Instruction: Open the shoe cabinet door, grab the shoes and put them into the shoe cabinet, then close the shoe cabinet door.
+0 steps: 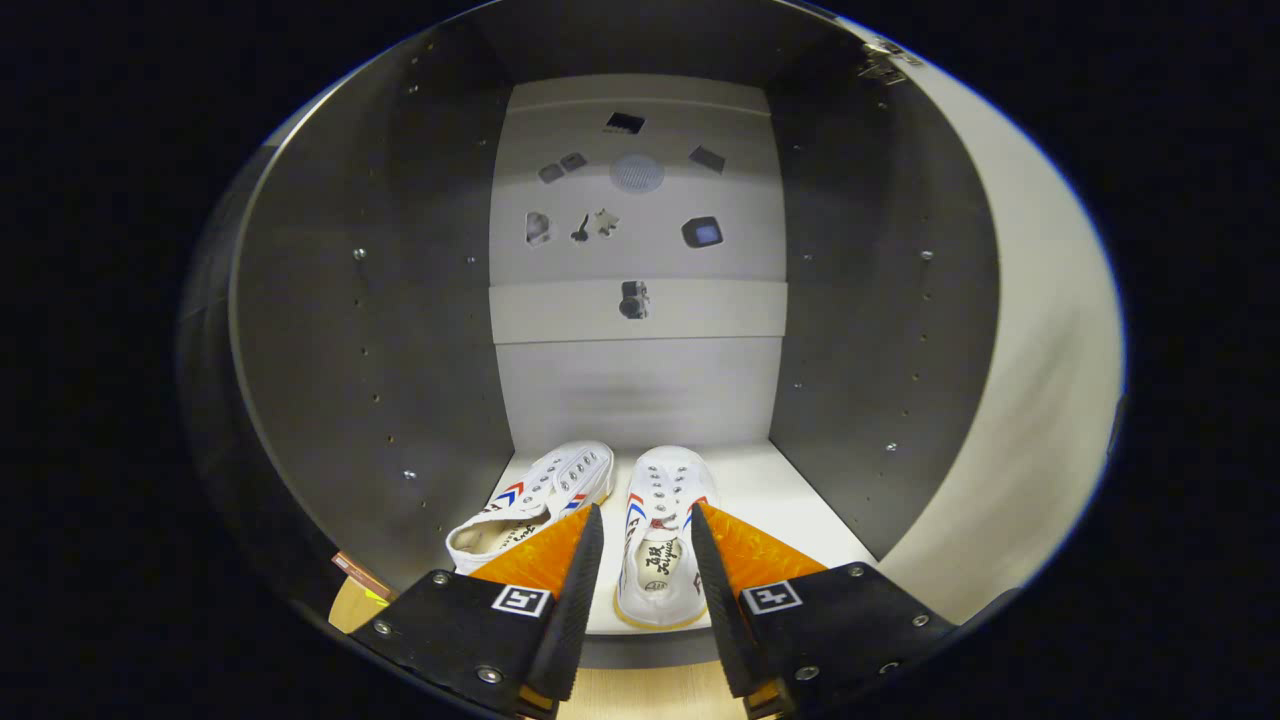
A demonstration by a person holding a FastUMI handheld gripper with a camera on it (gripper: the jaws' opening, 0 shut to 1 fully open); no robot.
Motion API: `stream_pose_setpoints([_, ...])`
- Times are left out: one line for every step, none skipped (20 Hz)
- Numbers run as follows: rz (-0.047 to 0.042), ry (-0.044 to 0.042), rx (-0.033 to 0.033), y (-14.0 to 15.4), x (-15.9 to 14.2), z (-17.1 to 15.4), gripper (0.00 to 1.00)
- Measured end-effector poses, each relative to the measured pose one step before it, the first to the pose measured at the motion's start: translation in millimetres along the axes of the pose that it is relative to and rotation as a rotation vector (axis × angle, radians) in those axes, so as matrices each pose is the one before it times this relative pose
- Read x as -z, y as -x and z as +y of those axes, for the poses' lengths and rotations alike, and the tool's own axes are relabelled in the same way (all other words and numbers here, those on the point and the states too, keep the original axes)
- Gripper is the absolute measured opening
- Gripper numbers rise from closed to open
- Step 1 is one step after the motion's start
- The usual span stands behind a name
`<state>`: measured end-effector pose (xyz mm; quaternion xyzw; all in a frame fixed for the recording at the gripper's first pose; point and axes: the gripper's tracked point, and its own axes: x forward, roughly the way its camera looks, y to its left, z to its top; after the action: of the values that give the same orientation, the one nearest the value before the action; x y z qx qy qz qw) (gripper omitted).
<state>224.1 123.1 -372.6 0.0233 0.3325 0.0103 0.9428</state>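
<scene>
Between the two fingers of the tool, at twelve o'clock and right up close, lies the right-hand shoe. Its heel opening sits nearest the tool and its toe points away toward the back of the shoe cabinet, so its long axis runs straight along the fingers. The fingers stand spread on either flank of it; I cannot tell whether they touch its sides, and they do not look pressed in on it. Just to the eleven o'clock side, the second shoe lies angled, heel toward the left finger and toe slanting inward, partly hidden behind that finger. Both shoes rest on the cabinet's pale bottom shelf, close to its front edge. Farther off at twelve o'clock rises the pale back panel, with small dark items on it too small to identify. Out at two o'clock the open door swings clear. By my judgement the shoes are in, leaving withdrawal and closing the door.
</scene>
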Motion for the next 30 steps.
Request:
stream_pose_setpoints([-0.01306,-0.0084,-0.00777,15.46,-0.17,-1.43,0.6])
stream_pose_setpoints([-0.02049,0.00007,-0.00879,16.38,-2.31,-1.99,0.63])
stream_pose_setpoints([-0.02513,0.00681,0.00004,16.29,-4.66,-4.87,0.68])
stream_pose_setpoints([-0.02876,0.00633,0.00078,16.09,-5.27,-4.3,0.7])
stream_pose_setpoints([-0.03118,0.00503,0.00072,16.42,-7.2,-4.37,0.73])
stream_pose_setpoints([-0.03148,0.00758,0.00257,15.74,-6.86,-4.59,0.75])
stream_pose_setpoints([-0.02799,0.00995,0.01126,18.14,-7.03,-7.81,0.78])
stream_pose_setpoints([-0.02673,0.00608,0.00853,17.01,-6.5,-6.66,0.79])
stream_pose_setpoints([-0.01955,0.00395,0.00542,16.95,-5.46,-6.41,0.81])
stream_pose_setpoints([-0.02129,0.00434,-0.00389,16.36,-5.52,-4.14,0.82])
stream_pose_setpoints([-0.01632,0.00299,-0.00015,15.18,-2.94,-7.04,0.84])
stream_pose_setpoints([-0.00543,-0.00206,0.00435,16.92,-0.46,-8.56,0.84])
stream_pose_setpoints([0.00367,0.00272,0.01032,15.83,1.59,-10.07,0.85])
stream_pose_setpoints([0.00328,0.00586,0.01244,14.75,0.96,-11.14,0.86])
stream_pose_setpoints([0.00281,0.00375,0.01069,15.82,1.04,-10.55,0.86])
stream_pose_setpoints([0.00118,-0.00593,0.00682,15.27,0.37,-8.32,0.87])
stream_pose_setpoints([0.00338,-0.0141,-0.00696,14.94,0.47,-5.37,0.88])
stream_pose_setpoints([0.00345,-0.01249,-0.0107,14.68,0.95,-3.84,0.88])
stream_pose_setpoints([0.00317,-0.00541,-0.01482,13.91,0.37,-4.2,0.88])
stream_pose_setpoints([0.0025,-0.00133,-0.01043,10.91,0.6,-3.43,0.88])
stream_pose_setpoints([0.00205,0.00247,-0.01107,12.89,0.74,-5.92,0.88])
stream_pose_setpoints([0.00148,0.00434,-0.00767,13.69,-1.06,-6.22,0.88])
stream_pose_setpoints([0.0036,0.00277,-0.01004,12.39,-0.1,-6.54,0.88])
stream_pose_setpoints([0.00502,0.00104,-0.0056,10.0,1.36,-5.53,0.88])
stream_pose_setpoints([0.00863,-0.00026,0.01293,9.32,1.66,-10.61,0.88])
stream_pose_setpoints([0.00964,0.00479,0.01828,7.48,3.11,-13.0,0.88])
stream_pose_setpoints([0.00802,0.00793,0.01427,6.72,3.25,-12.21,0.88])
stream_pose_setpoints([0.00497,0.00816,0.00391,6.5,1.18,-8.18,0.88])
stream_pose_setpoints([0.00557,0.00383,0.00674,2.79,2.28,-10.64,0.88])
stream_pose_setpoints([0.00453,0.00187,0.00613,0.98,2.48,-10.27,0.88])
